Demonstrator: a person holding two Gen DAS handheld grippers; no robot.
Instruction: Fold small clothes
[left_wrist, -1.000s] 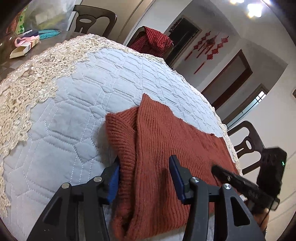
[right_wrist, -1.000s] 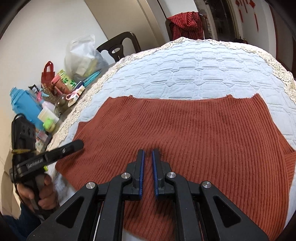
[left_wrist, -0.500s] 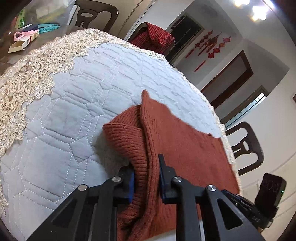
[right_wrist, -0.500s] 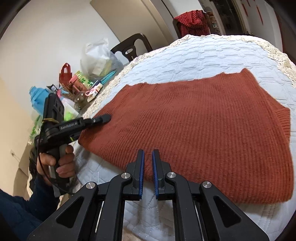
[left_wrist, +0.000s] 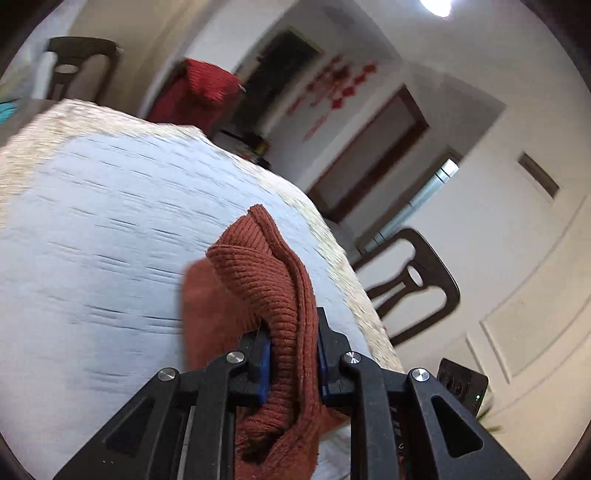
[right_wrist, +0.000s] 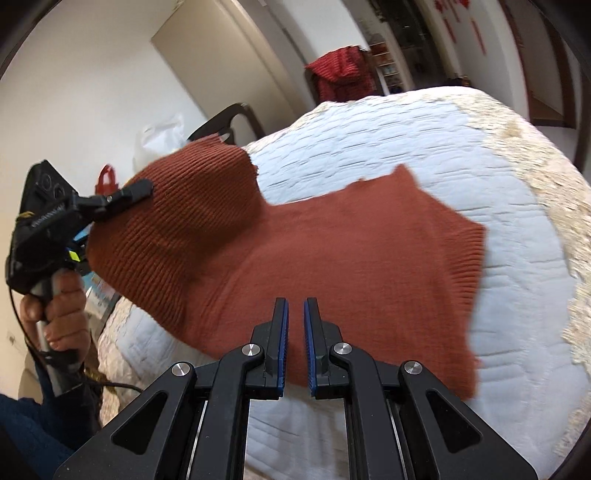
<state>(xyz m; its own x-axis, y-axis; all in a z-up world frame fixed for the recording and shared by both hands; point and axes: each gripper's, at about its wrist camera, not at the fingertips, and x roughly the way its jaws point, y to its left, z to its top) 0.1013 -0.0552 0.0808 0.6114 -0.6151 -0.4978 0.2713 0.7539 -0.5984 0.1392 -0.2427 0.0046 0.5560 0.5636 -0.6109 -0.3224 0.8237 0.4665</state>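
A rust-red knitted sweater (right_wrist: 332, 251) lies spread on the quilted table cover (right_wrist: 406, 147). Its left part is raised off the table, with my left gripper (right_wrist: 136, 190) shut on that edge. In the left wrist view the bunched knit (left_wrist: 266, 288) is pinched between the blue pads of the left gripper (left_wrist: 291, 332) and hangs below the fingers. My right gripper (right_wrist: 295, 306) hovers over the sweater's near edge, shut with nothing between its fingers.
A person's hand (right_wrist: 59, 306) grips the left tool's handle. Dark wooden chairs (left_wrist: 413, 288) stand around the lace-edged table, one draped with a red checked cloth (right_wrist: 340, 74). A white plastic bag (right_wrist: 162, 140) and a red bag (right_wrist: 107, 179) sit at the table's far left.
The left gripper's jaws closed on the sweater's folded edge and lifted it off the table. The right gripper drew back toward the sweater's near edge, still shut.
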